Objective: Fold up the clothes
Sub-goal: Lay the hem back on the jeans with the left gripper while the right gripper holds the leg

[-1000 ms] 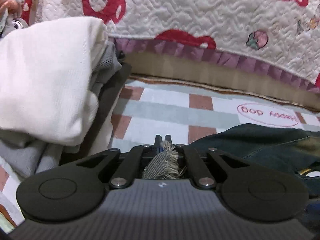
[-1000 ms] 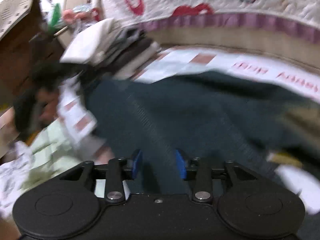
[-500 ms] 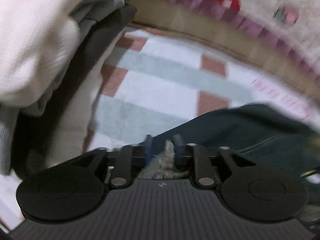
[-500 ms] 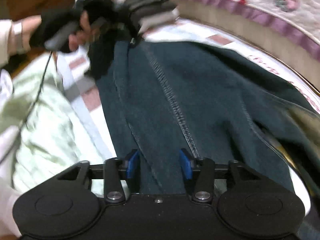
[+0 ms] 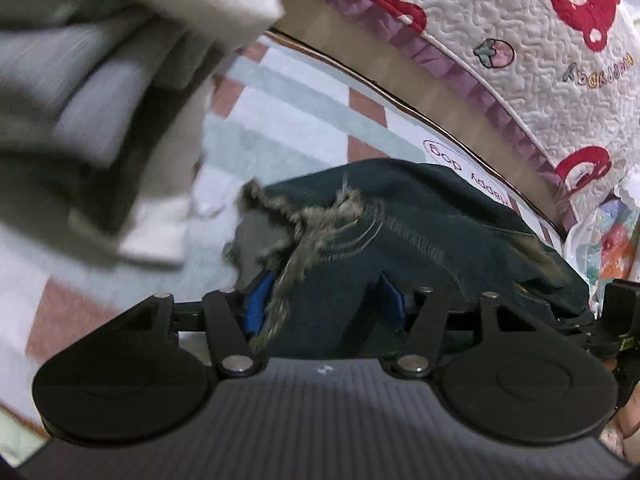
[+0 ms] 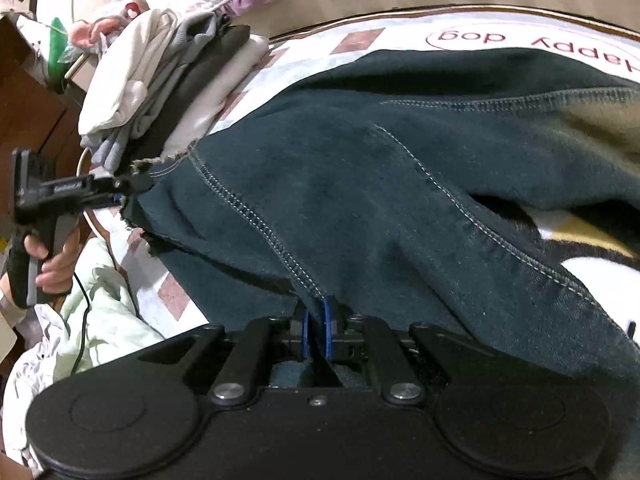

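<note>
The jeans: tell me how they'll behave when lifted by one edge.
The jeans will probably sag and drape rather than hold shape: they already lie in soft folds. They look fairly heavy, with thick denim and bulky double-stitched seams. The right gripper, shut on a seam, should hold well; the frayed hem may shed threads.

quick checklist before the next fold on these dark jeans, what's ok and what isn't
1. Right hand-held gripper pinched on the jeans: ok, blue pads closed on a fold by the seam.
2. Left hand-held gripper holding the frayed hem: not ok, its jaws have just been opening and stand apart, cloth loose between them.
3. Jeans lying flat: not ok, bunched with ridges.
4. Folded stack clear of the jeans: ok, it sits beside the hem corner.
5. Checked sheet free beyond the hem: ok.
6. Far waist end of the jeans: cannot tell, out of view.
</note>
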Tool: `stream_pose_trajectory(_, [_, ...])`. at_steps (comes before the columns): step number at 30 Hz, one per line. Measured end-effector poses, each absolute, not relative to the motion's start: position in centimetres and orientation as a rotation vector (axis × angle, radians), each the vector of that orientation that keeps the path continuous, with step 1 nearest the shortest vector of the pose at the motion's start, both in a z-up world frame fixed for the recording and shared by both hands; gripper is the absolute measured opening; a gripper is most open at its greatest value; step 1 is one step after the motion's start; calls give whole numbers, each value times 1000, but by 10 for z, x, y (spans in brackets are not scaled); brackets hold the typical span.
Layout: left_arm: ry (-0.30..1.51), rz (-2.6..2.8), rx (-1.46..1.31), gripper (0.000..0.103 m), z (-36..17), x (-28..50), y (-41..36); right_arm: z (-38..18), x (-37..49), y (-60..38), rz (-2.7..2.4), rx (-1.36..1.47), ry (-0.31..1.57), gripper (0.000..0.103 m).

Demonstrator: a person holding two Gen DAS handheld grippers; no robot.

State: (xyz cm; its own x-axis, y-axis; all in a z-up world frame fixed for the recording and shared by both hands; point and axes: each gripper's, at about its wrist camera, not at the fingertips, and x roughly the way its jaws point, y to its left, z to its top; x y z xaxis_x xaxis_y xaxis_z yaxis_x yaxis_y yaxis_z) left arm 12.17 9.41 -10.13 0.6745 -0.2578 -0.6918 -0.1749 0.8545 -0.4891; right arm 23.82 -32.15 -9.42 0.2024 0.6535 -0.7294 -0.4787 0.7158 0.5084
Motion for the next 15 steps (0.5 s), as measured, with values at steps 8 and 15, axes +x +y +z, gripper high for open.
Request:
stream_pose_trajectory(8, [741, -150, -421, 61, -94, 74, 72, -100, 240, -322, 778, 241, 1129, 8])
stream_pose_trajectory(15, [842, -137, -222, 61, -108, 92, 46, -103, 242, -328, 779, 300, 1139, 9])
